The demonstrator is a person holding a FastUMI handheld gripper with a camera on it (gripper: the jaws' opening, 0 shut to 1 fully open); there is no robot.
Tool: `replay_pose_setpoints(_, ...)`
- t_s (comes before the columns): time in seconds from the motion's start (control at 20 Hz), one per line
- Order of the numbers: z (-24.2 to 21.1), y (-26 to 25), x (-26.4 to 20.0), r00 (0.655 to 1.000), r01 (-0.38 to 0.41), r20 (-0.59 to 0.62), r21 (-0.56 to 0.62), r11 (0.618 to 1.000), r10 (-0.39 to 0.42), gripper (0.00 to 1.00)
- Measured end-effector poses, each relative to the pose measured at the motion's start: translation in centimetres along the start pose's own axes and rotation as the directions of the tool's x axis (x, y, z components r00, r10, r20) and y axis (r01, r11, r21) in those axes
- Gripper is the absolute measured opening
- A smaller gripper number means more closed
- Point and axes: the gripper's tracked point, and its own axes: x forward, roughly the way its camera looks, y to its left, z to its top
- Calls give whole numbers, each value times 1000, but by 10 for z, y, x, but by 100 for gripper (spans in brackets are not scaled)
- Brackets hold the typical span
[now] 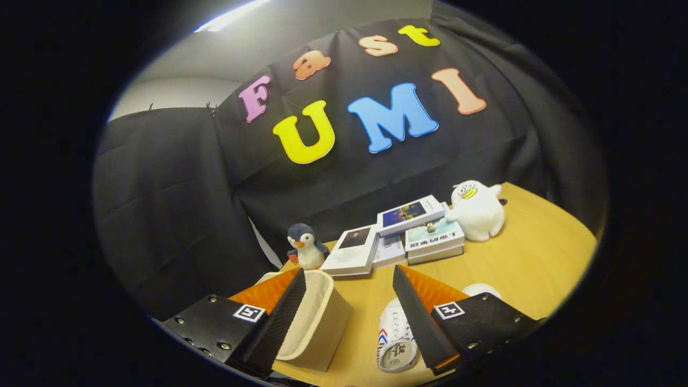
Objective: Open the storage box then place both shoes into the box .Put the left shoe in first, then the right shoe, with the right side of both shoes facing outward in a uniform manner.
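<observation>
The gripper [349, 279] appears in the lower middle of the frame as two wedge-shaped fingers [279, 317] that taper to narrow tips pointing up into the picture, each with a flat, finely ribbed inner face. Behind each finger sits a blocky matte housing, angular and faceted, studded with small round silver screws [223, 345] along its outer edges. Each housing carries a small white square marker [249, 312] printed with a black coded pattern, one at lower left and one at lower right, set close to the finger's base.
</observation>
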Motion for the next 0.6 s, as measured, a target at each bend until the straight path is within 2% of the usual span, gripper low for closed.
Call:
replay_pose_setpoints(0.2,-32,-4,5,996,-13,-91,132,991,25,98)
replay_pose_setpoints(0.35,-55,-4,8,986,-18,-157,256,966,61,99)
replay_pose_setpoints(0.45,-71,2,8,974,-27,-200,373,927,109,99)
replay_pose_setpoints(0.6,-90,17,16,950,-40,-243,532,846,197,95)
